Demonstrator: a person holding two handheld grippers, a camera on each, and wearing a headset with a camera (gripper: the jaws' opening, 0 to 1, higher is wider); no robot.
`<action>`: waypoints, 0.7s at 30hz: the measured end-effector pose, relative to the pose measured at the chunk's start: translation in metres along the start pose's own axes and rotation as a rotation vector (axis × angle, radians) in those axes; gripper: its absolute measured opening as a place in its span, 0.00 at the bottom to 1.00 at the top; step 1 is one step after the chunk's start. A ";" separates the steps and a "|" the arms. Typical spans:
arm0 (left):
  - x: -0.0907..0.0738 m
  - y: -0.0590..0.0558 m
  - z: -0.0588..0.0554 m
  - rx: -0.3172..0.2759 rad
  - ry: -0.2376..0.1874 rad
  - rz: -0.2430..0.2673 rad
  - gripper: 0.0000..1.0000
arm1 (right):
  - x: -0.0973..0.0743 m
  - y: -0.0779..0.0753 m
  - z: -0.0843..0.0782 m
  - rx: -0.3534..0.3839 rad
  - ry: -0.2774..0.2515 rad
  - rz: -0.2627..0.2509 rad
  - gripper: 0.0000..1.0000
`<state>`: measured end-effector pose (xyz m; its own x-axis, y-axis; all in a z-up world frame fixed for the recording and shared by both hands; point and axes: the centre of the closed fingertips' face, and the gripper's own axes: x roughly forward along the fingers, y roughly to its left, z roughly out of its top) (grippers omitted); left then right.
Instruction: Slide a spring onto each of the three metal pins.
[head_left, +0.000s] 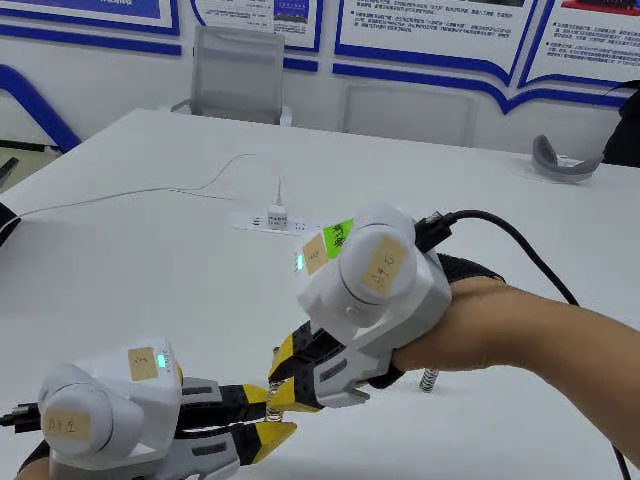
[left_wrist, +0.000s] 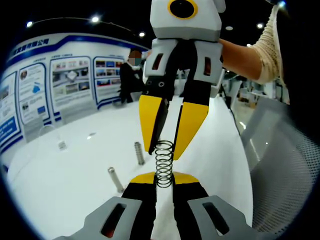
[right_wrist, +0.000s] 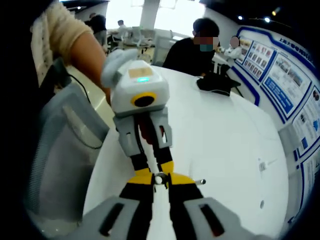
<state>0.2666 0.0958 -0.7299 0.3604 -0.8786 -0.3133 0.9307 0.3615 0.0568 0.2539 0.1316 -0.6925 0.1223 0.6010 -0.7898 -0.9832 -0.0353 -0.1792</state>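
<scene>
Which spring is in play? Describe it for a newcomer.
Over the white table, the two grippers meet tip to tip. Between their yellow jaws sits the held spring, the left gripper at one end, the right gripper at the other. Unlike the loose spring on the table by the person's forearm, it is gripped at both ends.

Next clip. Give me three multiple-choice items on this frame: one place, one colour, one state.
1. The bare pins are: A on the table; B in a gripper; C on a chair.
2. Gripper fingertips are: A red; B blue; C yellow.
3. The left gripper is: A open, empty; B shut on the spring; C shut on a pin.
Key: 1 A, both stand on the white top; 2 C, yellow pads show in every view; 3 B, the spring rises from its closed tips.
</scene>
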 end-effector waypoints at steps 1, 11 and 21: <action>0.000 0.000 0.001 -0.001 -0.003 0.000 0.11 | 0.000 0.000 0.000 0.002 0.002 0.001 0.12; 0.000 0.001 0.002 -0.001 -0.008 0.001 0.11 | 0.007 0.000 -0.008 0.022 0.028 0.011 0.14; 0.000 0.002 0.002 -0.003 -0.007 0.005 0.11 | 0.010 -0.001 -0.008 0.041 0.026 0.014 0.12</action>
<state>0.2684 0.0956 -0.7282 0.3654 -0.8790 -0.3062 0.9287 0.3666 0.0559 0.2573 0.1311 -0.7049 0.1113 0.5798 -0.8071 -0.9895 -0.0108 -0.1442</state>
